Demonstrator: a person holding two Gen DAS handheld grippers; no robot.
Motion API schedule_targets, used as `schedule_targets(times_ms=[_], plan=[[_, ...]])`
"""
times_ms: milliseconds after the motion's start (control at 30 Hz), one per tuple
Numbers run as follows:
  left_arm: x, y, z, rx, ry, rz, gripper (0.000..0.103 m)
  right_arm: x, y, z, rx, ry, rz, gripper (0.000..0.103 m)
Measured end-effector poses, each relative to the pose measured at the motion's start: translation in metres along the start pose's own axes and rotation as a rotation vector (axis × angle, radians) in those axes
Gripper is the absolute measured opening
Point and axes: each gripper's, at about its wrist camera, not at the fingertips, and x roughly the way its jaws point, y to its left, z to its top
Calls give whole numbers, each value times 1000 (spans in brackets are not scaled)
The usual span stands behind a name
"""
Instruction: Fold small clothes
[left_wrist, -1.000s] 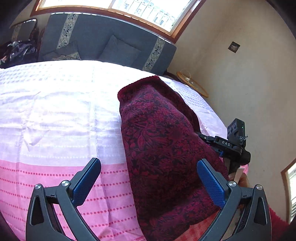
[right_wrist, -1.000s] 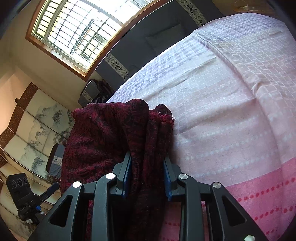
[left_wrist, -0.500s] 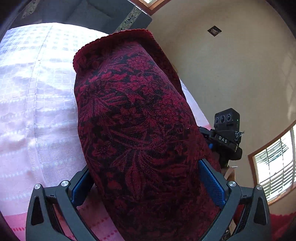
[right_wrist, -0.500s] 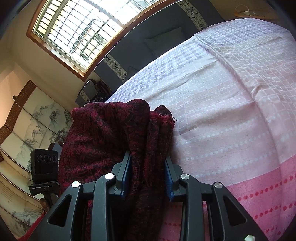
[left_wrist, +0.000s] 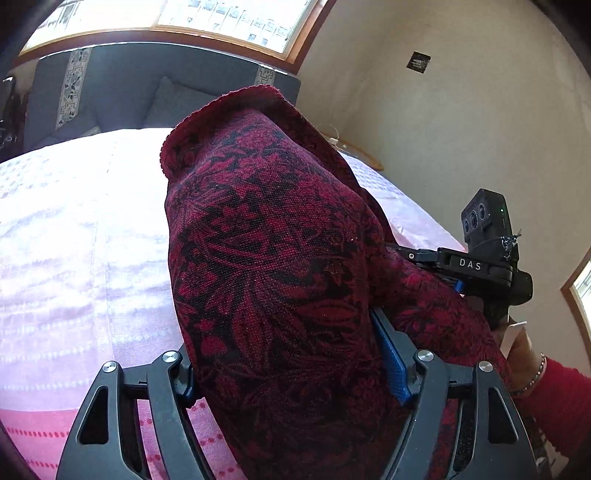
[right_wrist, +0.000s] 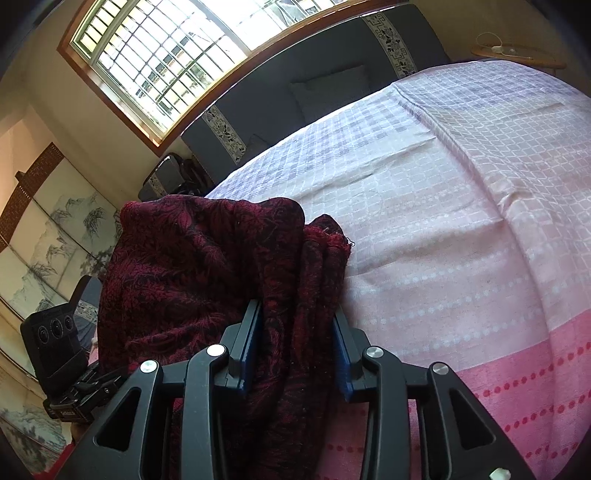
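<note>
A dark red cloth with a black floral pattern (left_wrist: 273, 258) hangs lifted above the bed, held by both grippers. My left gripper (left_wrist: 291, 373) is closed on a thick fold of it; the cloth hides most of the left blue pad. My right gripper (right_wrist: 295, 350) is shut on a bunched part of the same cloth (right_wrist: 192, 280), whose frayed corner stands up past the fingers. The right gripper's body also shows in the left wrist view (left_wrist: 480, 266) at the right, behind the cloth.
A pink and white checked bedspread (right_wrist: 461, 221) covers the bed below. A dark blue sofa (left_wrist: 122, 96) stands under the window beyond the bed. A small round wooden table (right_wrist: 517, 55) is at the far corner. A painted folding screen (right_wrist: 48, 236) is on the left.
My left gripper went from open beside the cloth to closed on it, and the cloth has been lifted in front of its camera. My right gripper stayed shut on the cloth.
</note>
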Motion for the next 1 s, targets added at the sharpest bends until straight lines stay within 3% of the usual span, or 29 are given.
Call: schedule_targets(times_ms=[367,1000], plan=[[0,-2,-1,-1,-3,2,74,-2,9,-1,-47,-20,-47,32],[-13,-8,-13,20,-26,61,71,-12,15,3,13,-10,-35,27]])
